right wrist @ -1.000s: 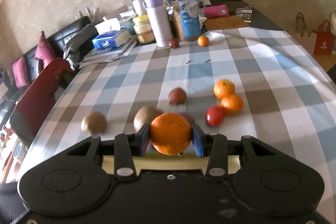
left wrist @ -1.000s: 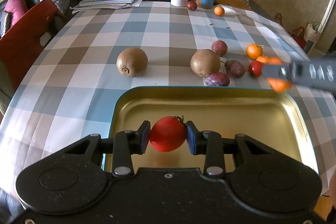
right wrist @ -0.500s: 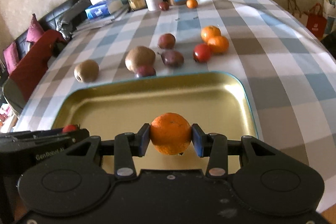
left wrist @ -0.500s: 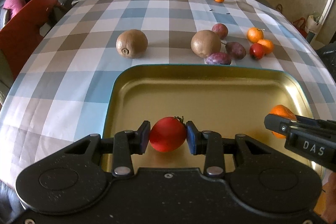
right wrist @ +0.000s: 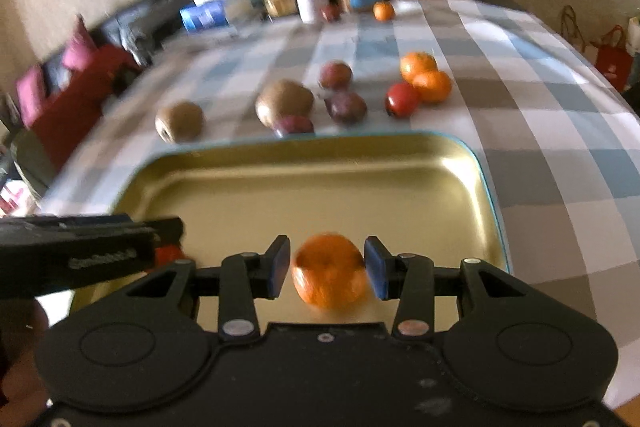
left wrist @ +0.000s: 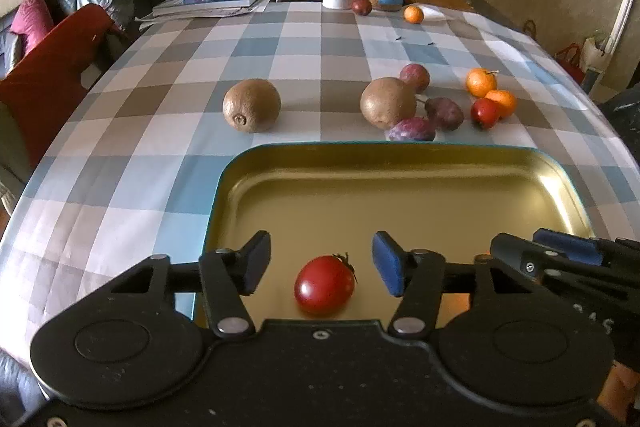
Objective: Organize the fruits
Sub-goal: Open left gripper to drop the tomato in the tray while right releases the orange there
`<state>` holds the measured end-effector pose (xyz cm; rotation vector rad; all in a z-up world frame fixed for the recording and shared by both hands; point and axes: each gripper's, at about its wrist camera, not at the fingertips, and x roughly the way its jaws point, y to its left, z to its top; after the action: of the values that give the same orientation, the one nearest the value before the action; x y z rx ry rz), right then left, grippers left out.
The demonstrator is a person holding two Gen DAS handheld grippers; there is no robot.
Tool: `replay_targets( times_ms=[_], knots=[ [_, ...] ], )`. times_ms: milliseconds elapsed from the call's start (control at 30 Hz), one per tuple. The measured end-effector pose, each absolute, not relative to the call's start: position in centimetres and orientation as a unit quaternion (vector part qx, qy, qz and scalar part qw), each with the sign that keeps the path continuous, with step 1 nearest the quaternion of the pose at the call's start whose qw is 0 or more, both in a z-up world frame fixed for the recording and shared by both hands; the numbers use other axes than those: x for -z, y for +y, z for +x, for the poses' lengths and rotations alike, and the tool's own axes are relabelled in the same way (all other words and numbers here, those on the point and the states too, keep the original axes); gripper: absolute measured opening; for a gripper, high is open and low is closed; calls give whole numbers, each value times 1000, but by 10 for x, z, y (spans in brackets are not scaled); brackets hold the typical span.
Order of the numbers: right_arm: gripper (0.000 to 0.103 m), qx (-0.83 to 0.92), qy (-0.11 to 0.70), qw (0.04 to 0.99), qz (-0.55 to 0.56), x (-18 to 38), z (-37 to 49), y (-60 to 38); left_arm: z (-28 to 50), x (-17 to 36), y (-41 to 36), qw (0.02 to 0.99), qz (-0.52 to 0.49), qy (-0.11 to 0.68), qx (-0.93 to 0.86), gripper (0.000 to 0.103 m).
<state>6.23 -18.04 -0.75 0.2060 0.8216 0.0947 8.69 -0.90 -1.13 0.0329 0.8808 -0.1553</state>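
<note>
The release step is judged in hand: the left claw (left wrist: 321, 263) is spread around the tomato (left wrist: 324, 285) in the tray (left wrist: 400, 163), the right claw (right wrist: 327, 267) seemingly parted beside the blurred orange (right wrist: 329, 275), so withdrawal toward the worktop fruit is called for next.

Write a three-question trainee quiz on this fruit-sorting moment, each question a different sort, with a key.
1. True or false: the left gripper is clamped on the tomato.
2. Multiple choice: the orange between the right gripper pads is A) over the gold tray, B) on the checked cloth, C) beside the jars.
3. Fill in: the number of brown kiwis on the cloth beyond the tray is ___.

Key: 1 false, its jaws stand apart and the tomato lies in the tray. 2 A. 3 two: one kiwi on the left, another kiwi by the plums.
</note>
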Motion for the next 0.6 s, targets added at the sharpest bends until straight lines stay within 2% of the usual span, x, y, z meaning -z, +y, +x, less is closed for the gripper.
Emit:
replay_targets(
  times_ms=[233, 600],
  knots=[
    [45, -39, 400, 912, 88, 3, 65, -178, 88, 7, -1, 900, -23, 427, 82, 71],
    [45, -56, 413, 906, 66, 3, 69, -173, 97, 10, 10, 887, -47, 452, 79, 70]
  ],
)
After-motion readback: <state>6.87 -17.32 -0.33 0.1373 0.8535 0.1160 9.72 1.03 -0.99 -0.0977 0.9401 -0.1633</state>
